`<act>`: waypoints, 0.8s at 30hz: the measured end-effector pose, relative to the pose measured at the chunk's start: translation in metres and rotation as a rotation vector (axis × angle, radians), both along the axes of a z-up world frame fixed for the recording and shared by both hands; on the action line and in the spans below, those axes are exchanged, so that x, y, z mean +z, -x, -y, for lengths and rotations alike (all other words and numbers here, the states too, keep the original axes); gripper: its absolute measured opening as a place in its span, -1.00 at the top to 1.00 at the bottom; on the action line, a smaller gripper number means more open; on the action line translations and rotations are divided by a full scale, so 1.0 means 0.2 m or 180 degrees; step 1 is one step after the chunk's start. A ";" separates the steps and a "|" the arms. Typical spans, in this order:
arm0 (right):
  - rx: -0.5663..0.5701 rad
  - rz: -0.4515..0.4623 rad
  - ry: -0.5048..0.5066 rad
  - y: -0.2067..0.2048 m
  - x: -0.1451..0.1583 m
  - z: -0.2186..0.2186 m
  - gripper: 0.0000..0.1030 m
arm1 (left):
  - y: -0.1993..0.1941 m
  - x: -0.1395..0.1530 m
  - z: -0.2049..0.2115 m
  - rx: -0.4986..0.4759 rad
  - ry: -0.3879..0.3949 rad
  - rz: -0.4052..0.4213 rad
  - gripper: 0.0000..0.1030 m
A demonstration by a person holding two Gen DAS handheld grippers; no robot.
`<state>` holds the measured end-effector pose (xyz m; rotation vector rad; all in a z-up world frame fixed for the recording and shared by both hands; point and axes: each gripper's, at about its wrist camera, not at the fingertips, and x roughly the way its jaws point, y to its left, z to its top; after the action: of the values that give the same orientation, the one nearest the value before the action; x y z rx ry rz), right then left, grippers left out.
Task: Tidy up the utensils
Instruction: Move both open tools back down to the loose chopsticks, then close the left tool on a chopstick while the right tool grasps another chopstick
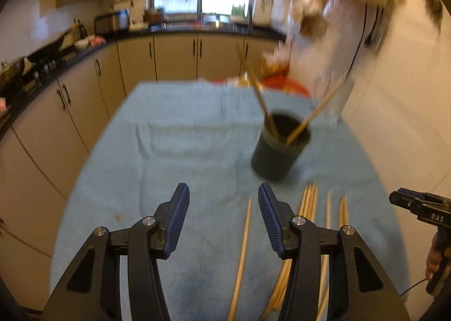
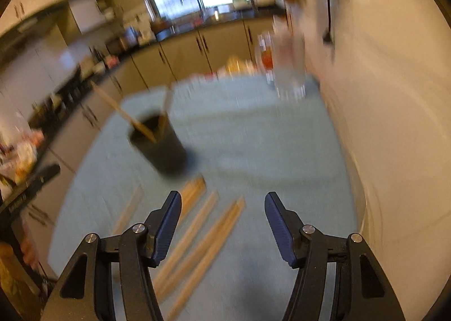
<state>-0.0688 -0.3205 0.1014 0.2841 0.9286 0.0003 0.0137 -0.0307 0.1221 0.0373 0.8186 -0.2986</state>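
A dark cylindrical cup [image 1: 277,146] was seen standing on a table covered with a light blue cloth [image 1: 180,152], with two wooden chopsticks [image 1: 262,104] leaning out of it in opposite directions. More chopsticks [image 1: 310,205] were laid flat on the cloth on the near side of the cup, roughly side by side, with their tips towards it.

The left gripper [image 1: 224,194] was held above the cloth with its jaws apart and nothing between the pads. In the left wrist view one loose chopstick [image 1: 245,231] was seen in the gap between the two fingers, lying on the cloth below them, while the rest of the loose sticks were seen under and to the right of its right finger. The cup lay ahead and to the right.

The right gripper [image 2: 222,202] was likewise held with jaws apart and empty. In its view the loose chopsticks [image 2: 208,225] were seen below and to the left, partly hidden by its left finger, and the cup [image 2: 160,146] lay ahead on the left. Both views were blurred.
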 end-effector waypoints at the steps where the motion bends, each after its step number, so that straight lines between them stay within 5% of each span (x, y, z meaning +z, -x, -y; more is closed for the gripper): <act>1: 0.0031 -0.0112 -0.0046 0.01 -0.08 0.00 0.03 | -0.01 -0.05 0.01 -0.0019 -0.0037 -0.0080 0.04; 5: 0.0136 -0.0356 -0.0248 0.03 -0.29 -0.04 0.26 | -0.05 -0.27 0.07 -0.0148 -0.0213 -0.0434 0.05; 13: 0.0361 -0.0553 -0.0024 -0.01 -0.45 -0.19 0.26 | -0.11 -0.49 0.23 -0.0346 -0.0522 -0.0680 0.09; 17: 0.0433 -0.0583 0.0308 -0.06 -0.44 -0.27 0.40 | -0.12 -0.53 0.26 -0.0331 -0.0663 -0.0702 0.76; 18: 0.0454 -0.0619 0.0367 -0.07 -0.43 -0.27 0.57 | -0.12 -0.53 0.26 -0.0330 -0.0648 -0.0700 0.77; 24: 0.0414 -0.0868 0.0255 -0.09 -0.44 -0.14 0.72 | -0.14 -0.52 0.17 -0.0106 -0.0301 -0.1014 0.80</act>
<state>-0.0515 -0.2929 0.0128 0.1505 1.2140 0.0448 0.0418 -0.0653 0.0177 0.0938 1.1492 -0.3012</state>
